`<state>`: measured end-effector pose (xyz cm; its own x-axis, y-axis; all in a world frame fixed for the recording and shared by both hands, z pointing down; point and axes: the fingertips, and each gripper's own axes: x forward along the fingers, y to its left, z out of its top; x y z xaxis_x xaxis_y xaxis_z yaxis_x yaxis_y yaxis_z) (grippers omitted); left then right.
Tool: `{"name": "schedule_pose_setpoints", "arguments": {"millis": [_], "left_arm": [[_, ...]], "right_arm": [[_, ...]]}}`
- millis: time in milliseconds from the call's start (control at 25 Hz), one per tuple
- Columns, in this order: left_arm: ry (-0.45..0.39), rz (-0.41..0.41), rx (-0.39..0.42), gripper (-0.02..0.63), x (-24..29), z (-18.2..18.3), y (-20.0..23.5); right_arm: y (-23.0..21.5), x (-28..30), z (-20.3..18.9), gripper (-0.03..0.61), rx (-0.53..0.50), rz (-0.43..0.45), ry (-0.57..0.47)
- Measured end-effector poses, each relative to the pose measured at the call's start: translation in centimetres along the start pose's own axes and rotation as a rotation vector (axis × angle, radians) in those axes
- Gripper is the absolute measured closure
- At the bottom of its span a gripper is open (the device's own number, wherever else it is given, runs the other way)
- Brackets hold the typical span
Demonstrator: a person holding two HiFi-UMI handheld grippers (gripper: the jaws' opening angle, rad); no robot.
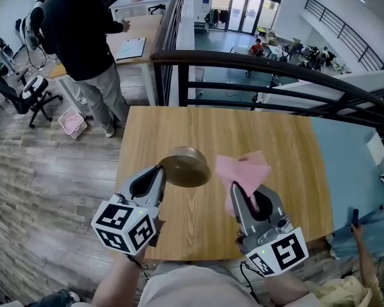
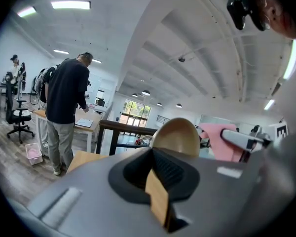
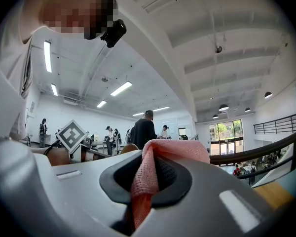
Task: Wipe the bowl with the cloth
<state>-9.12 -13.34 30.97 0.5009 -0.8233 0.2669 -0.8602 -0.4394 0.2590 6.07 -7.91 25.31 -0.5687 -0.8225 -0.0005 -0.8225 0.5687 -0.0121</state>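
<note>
Wood makes up the bench (image 1: 198, 126), and its top shows all round the two grippers. A dark railing (image 1: 275, 69) runs along the far edge. Past the far left corner a person in black (image 1: 83, 43) stands on a plank floor. A blue surface lies along the right edge. The near edge is next to the wearer's body.

The left gripper (image 1: 159, 174) is held up over the near left part of the bench. It points toward the far edge and a bit to the right, with its marker cube closest to the wearer. Its fingers are pressed onto the rim of the tan bowl (image 1: 185, 166). The bowl is up in the air, tipped on its side, over the middle of the bench.

The right gripper (image 1: 249, 194) is up over the near right part and points toward the far edge. Its fingers pinch the pink cloth (image 1: 243, 171), which bunches up and sticks out past the tips. The cloth is just beside the bowl, on its right. I cannot tell if they touch.
</note>
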Motion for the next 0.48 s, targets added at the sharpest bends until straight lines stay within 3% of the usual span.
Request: {"name": "schedule_pose_setpoints", "arguments": {"millis": [480], "left_arm": [[0.011,0.014,0.014,0.609,-1.9,-1.4,-1.5]], "right_arm": [[5.2,-1.5,-0.5,0.563,-0.011,0.116,0.015]]}}
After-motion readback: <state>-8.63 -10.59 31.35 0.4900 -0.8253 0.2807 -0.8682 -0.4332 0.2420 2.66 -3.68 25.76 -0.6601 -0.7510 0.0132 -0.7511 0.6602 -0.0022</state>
